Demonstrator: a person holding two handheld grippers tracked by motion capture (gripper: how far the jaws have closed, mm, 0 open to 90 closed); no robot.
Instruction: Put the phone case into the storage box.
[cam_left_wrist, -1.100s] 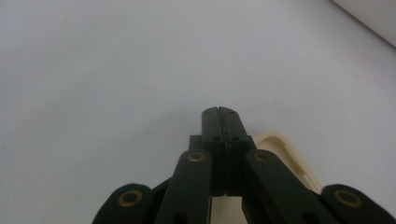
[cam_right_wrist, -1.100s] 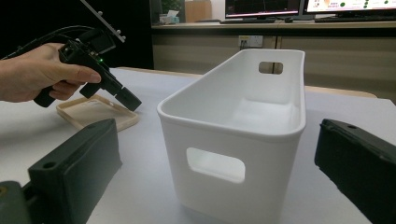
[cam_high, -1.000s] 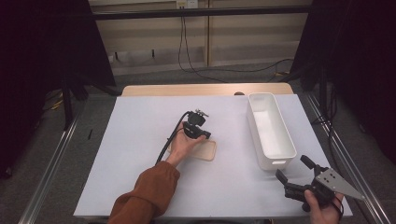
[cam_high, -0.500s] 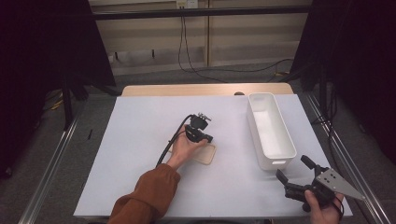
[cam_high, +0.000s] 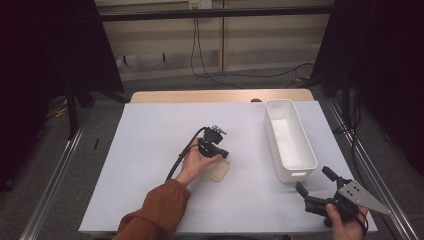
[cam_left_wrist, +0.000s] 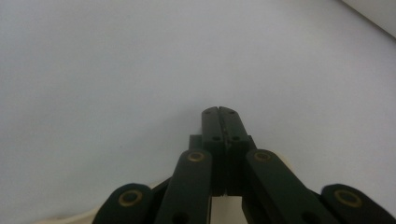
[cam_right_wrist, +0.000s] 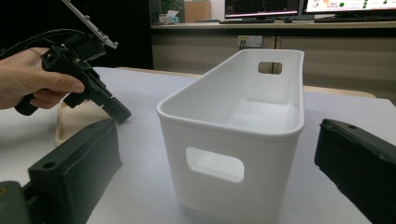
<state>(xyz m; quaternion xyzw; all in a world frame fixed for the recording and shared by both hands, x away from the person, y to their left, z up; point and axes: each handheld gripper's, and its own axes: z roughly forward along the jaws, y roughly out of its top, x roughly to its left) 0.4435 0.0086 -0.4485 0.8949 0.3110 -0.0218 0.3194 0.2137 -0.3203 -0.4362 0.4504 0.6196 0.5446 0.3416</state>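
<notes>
My left gripper (cam_high: 223, 153) is held in a hand at the middle of the white-covered table (cam_high: 150, 165), tilted down over a beige shallow tray (cam_high: 218, 171). Its jaws are pressed together with nothing showing between them, and in the left gripper view the fingertips (cam_left_wrist: 219, 113) point at bare white cover. My right gripper (cam_high: 314, 181) rests near the front right corner, open and empty. Its pads (cam_right_wrist: 74, 168) stand either side of the near end of a white plastic bin (cam_right_wrist: 233, 126). The right gripper view also takes in the left gripper (cam_right_wrist: 119, 111) beside the beige tray (cam_right_wrist: 70, 122).
The long white bin (cam_high: 290, 142) stands lengthwise at the right of the table and holds nothing. A wooden table edge (cam_high: 220, 96) runs along the back. Metal rails (cam_high: 55, 175) flank both sides, and cables hang at the back wall.
The left gripper has shifted slightly toward the person, closer over the beige tray. The right gripper has stayed where it was.
</notes>
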